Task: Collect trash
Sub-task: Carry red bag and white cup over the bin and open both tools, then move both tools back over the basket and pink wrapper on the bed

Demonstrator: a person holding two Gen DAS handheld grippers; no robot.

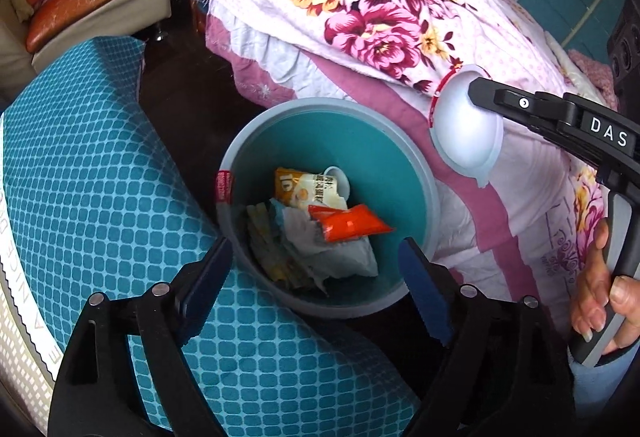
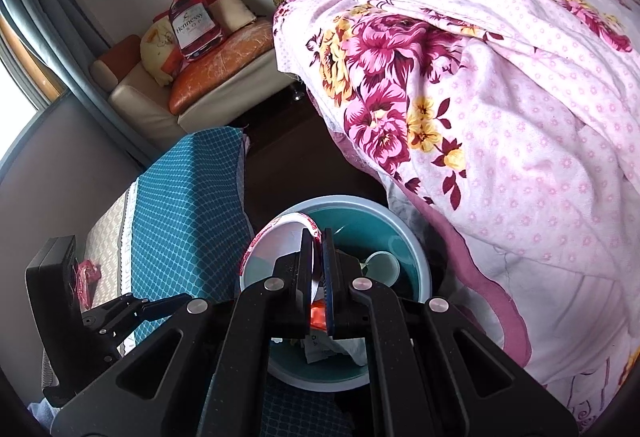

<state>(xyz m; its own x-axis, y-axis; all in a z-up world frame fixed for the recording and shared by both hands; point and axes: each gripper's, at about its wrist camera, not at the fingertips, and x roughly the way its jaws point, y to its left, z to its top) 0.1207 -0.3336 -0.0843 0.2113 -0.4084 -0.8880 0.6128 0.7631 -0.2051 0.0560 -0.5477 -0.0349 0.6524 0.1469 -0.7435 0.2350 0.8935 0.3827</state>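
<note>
holding white cup above bin, right gripper clamped; left gripper spread.

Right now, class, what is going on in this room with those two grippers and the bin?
A person is collecting trash with two handheld grippers. The right gripper is shut on the rim of a white plastic bowl, holding it beside and above the teal trash bin, not yet dropped in. The left gripper hangs open and empty over the bin. Inside lie an orange packet, a yellow-and-white snack wrapper, crumpled paper and a small white cup.
</note>
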